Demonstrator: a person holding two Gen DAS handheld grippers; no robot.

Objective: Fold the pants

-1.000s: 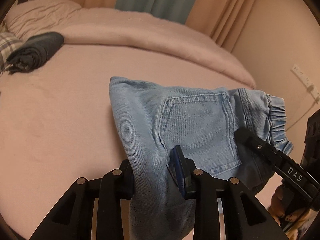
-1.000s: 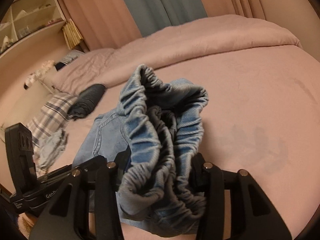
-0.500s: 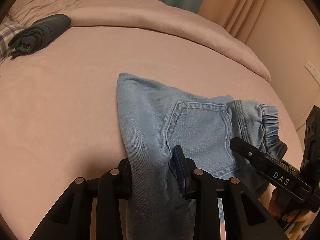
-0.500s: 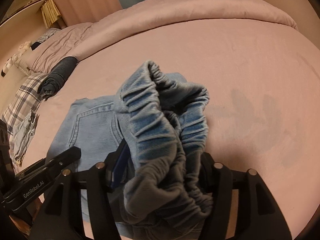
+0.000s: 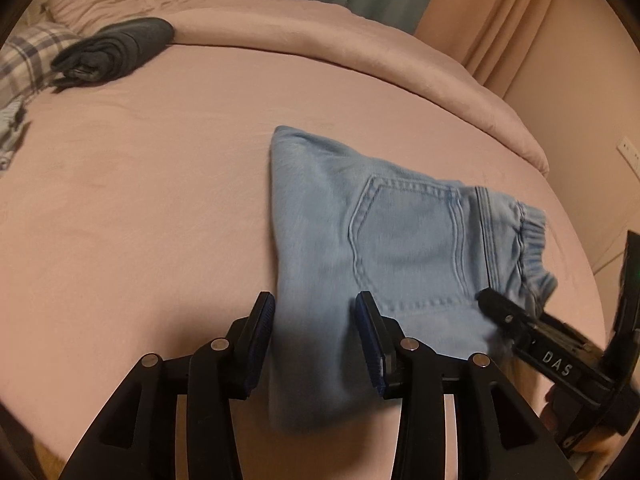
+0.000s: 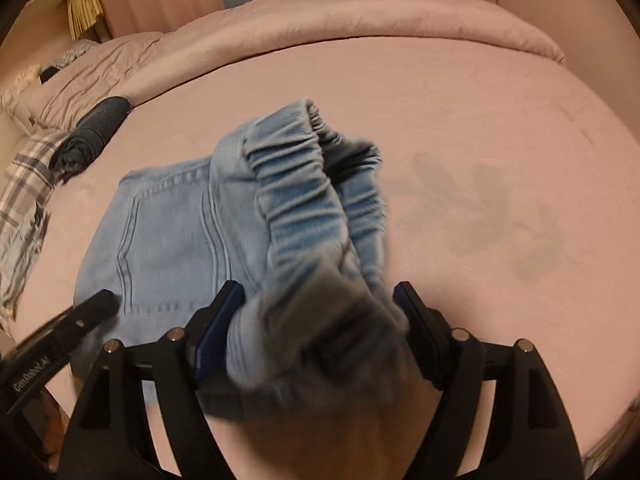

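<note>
Light blue denim pants (image 5: 400, 236) lie folded on the pink bed (image 5: 140, 200), back pocket up, elastic waistband toward the right. My left gripper (image 5: 316, 312) is open, its fingers straddling the near folded edge of the pants. My right gripper (image 6: 320, 304) is open too, with the bunched elastic waistband (image 6: 304, 200) loose between its fingers. The right gripper's finger shows in the left wrist view (image 5: 504, 312) at the waistband end. The left gripper's finger shows in the right wrist view (image 6: 92, 308).
A rolled dark grey garment (image 5: 116, 48) lies at the back left beside a plaid cloth (image 5: 24, 60). A pink duvet (image 5: 340, 40) is heaped along the far side. Curtains hang behind. The bed's edge is close on the right, near a wall socket (image 5: 628, 152).
Both grippers have lowered the pants onto the bed and opened, letting go of the cloth. The pants now lie flatter on the sheet.
</note>
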